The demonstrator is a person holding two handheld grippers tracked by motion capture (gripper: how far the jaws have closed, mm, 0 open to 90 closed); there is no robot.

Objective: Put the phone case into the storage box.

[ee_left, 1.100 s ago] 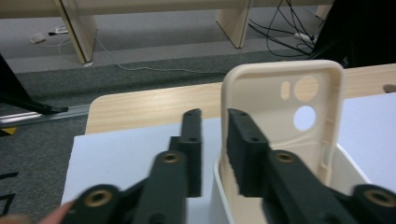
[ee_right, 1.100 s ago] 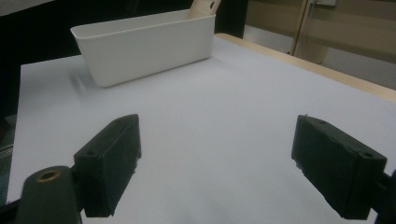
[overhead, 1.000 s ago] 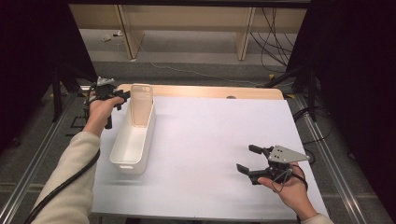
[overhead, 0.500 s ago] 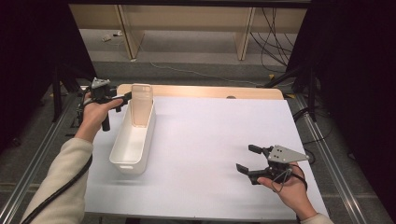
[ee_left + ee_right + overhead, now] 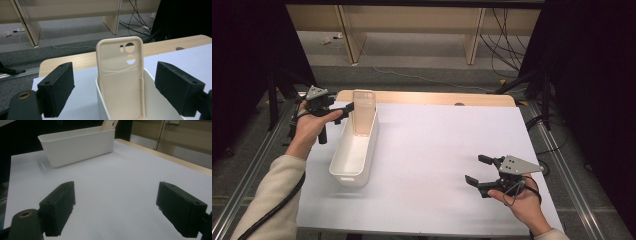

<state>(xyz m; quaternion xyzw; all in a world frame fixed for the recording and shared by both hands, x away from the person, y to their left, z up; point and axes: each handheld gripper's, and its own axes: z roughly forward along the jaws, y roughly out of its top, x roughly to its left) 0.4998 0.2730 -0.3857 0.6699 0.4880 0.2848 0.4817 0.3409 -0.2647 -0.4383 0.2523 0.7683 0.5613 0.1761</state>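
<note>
- Now my left gripper [image 5: 346, 111] sits just off the far end of the bin [image 5: 343, 172], its jaws spread wide; they have just been opening, and nothing is pressed between them.
- From the left gripper view, the phone case [image 5: 121, 77] stands between my two pads [image 5: 57, 91] without touching either; it is upright, its foot down inside the bin and its back leaning on the bin's far end wall.
- In the high view the case [image 5: 363, 104] pokes well above the bin's rim, camera cut-outs at the top.
- Judging by that, the placing is done: the case is in the bin and I have let go.
- My right gripper [image 5: 481, 172] is well apart from the bin, toward the near right part of the white mat [image 5: 437, 150], jaws apart and holding nothing.
- From the right gripper view the bin [image 5: 77, 145] lies far off across bare mat, with the case's tip [image 5: 110, 124] showing past its far end.
- What is left, as I read it: draw the left gripper clear of the bin without brushing the case, since it only leans there and a knock could tip it out.
- Nothing else lies on the mat near the bin, so I judge no further item waits to go in.
</note>
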